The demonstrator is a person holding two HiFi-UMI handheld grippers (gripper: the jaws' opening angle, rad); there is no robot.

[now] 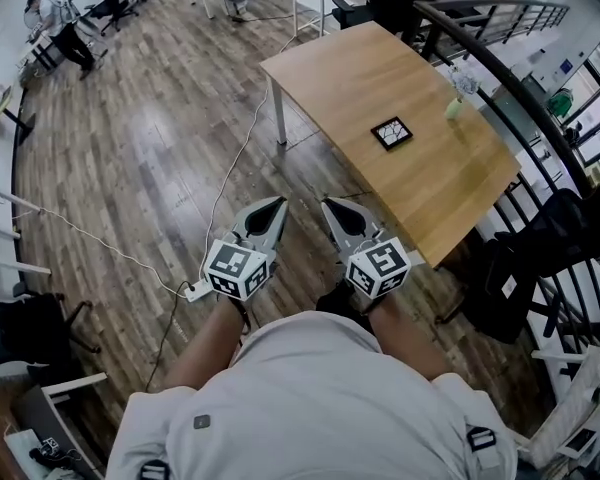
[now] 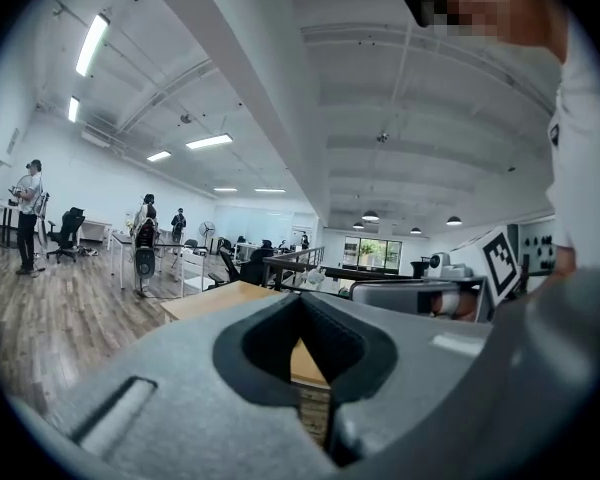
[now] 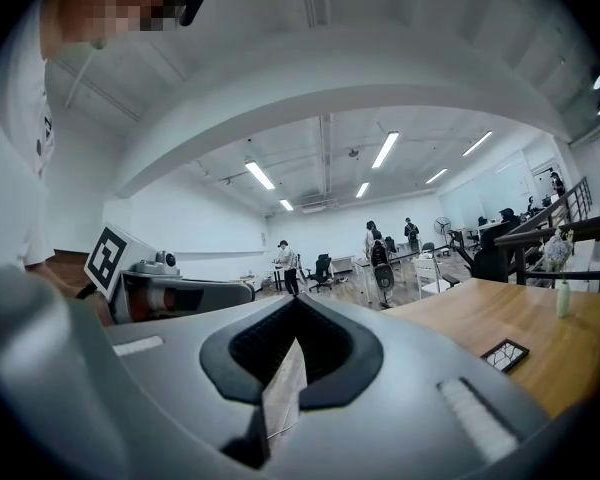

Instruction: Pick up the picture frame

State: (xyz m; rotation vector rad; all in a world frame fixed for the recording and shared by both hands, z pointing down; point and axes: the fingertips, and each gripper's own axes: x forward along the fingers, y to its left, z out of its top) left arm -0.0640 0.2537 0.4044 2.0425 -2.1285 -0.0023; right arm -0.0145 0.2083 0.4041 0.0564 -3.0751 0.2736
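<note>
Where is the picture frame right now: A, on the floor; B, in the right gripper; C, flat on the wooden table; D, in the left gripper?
C: the picture frame lies flat on the wooden table, apart from the left gripper and the right gripper.

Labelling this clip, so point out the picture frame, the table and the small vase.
picture frame (image 1: 392, 132): head view, centre of its picture.
table (image 1: 340, 68): head view, bare wooden top.
small vase (image 1: 453, 109): head view, its pale green body.

Bright, even light from ceiling strips (image 3: 259, 175); fisheye bending at edges (near tongs blurred).
</note>
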